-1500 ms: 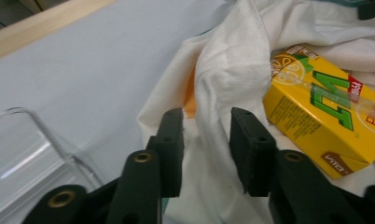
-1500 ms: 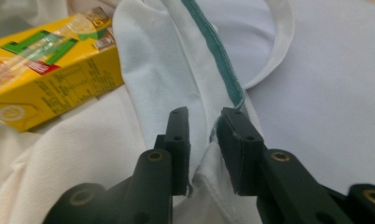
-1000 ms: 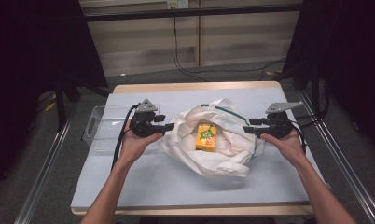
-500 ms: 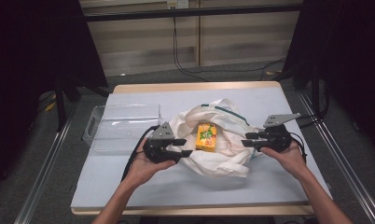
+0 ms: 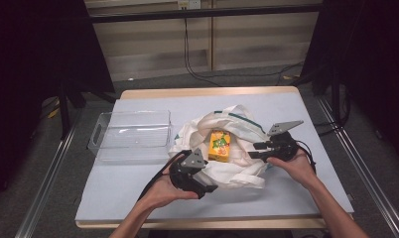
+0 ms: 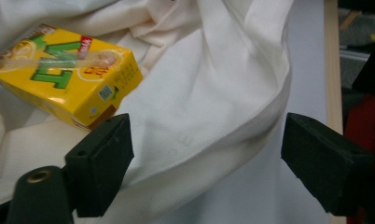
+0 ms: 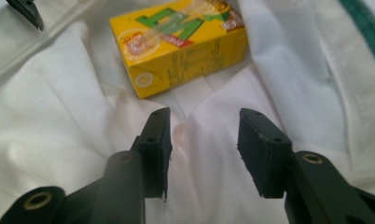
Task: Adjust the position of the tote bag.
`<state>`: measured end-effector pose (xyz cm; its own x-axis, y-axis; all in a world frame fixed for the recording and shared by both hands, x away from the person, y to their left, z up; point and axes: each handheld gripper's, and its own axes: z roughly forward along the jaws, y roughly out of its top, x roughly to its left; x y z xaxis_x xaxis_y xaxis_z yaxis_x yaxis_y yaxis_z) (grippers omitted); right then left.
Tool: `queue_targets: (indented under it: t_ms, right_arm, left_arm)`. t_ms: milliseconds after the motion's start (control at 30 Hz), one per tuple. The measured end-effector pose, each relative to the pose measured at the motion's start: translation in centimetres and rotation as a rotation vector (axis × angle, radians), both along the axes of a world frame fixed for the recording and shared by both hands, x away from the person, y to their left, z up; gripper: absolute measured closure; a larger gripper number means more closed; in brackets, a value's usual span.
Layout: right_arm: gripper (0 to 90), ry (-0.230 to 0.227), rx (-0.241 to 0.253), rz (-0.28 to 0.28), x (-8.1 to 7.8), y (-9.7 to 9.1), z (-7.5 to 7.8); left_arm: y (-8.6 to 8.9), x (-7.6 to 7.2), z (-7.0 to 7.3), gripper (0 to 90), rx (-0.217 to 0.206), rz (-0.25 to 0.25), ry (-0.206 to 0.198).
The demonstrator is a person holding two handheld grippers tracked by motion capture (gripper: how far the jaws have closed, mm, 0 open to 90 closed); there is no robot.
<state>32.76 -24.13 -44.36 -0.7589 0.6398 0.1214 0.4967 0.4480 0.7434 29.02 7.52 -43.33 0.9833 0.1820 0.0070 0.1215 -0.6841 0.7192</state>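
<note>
Both tools work at a white cloth bag (image 5: pixel 222 148) that lies crumpled mid-desk, with a yellow juice carton (image 5: pixel 219 146) resting in its open mouth. Nearest the person, the left tool (image 5: pixel 200 184) sits at the bag's near-left edge; its jaws have just been opening and now stand wide, with a fold of the bag's rim between them but neither pad pressing on it. Across the bag, the right tool (image 5: pixel 254 150) hovers at the right side, jaws half apart over a pinch of cloth, the pads clear of it; they have just been opening too.

My reading is that the step in hand is regripping the bag's rim to spread the mouth and free the carton. The next move calls for each tool to close on a single layer of rim cloth, not on a bunched fold, and pull outward without tipping the carton deeper.

Beyond the bag, at the far left of the grey desk (image 5: pixel 297 198), a clear plastic tray (image 5: pixel 132 135) stands well apart in the high view. The left gripper view shows the rim fold (image 6: pixel 232 140) running between the pads and the carton (image 6: pixel 69 74) just beyond; the right gripper view shows the carton's (image 7: pixel 181 44) side panel and a green trim (image 7: pixel 363 28) along the bag's edge.
</note>
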Motion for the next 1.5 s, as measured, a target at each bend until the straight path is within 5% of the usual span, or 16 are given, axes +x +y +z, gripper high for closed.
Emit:
queue_targets:
  t_ms: [267,367,467,600,700,800,933,1200,1300,1500]
  right_arm:
    - [48.5,0.032,-0.051,-0.004,0.6,0.7,-1.2]
    - [58.0,0.045,-0.035,-0.012,1.2,0.6,-1.4]
    - [70.3,0.05,-0.021,0.003,1.5,0.3,-1.3]
    - [84.7,0.054,-0.022,0.005,1.8,0.1,-1.3]
    - [87.7,0.049,-0.038,0.006,2.2,0.0,-1.5]
    - [88.2,0.064,-0.037,0.0,2.8,0.0,-1.8]
    - [88.4,0.059,-0.096,-0.018,3.0,1.1,-2.3]
    - [81.7,0.011,0.005,-0.032,2.0,0.2,-2.3]
    - [74.6,-0.004,0.033,-0.045,1.4,-0.1,-1.7]
    - [64.0,-0.038,0.087,-0.048,0.2,-0.4,-0.4]
  left_arm:
    - [-1.5,0.3,-1.9,17.4,0.134,-0.019,-0.095]
    - [-1.4,0.6,-2.1,39.3,0.156,-0.001,-0.089]
    - [-1.1,0.8,-2.2,64.5,0.134,-0.003,-0.053]
    - [-0.3,0.7,-1.7,78.5,0.103,-0.048,0.018]
    - [0.4,0.2,-1.6,79.8,0.096,-0.09,0.063]
    - [1.0,-0.1,-1.8,80.6,0.095,-0.077,0.059]
    - [1.5,0.2,-2.2,80.0,0.085,-0.056,0.071]
    - [1.6,0.0,-1.6,59.2,0.006,-0.004,0.092]
    - [1.8,-0.1,-1.2,46.1,-0.072,0.043,0.092]
    - [2.5,0.1,-0.3,39.5,-0.167,0.104,0.118]
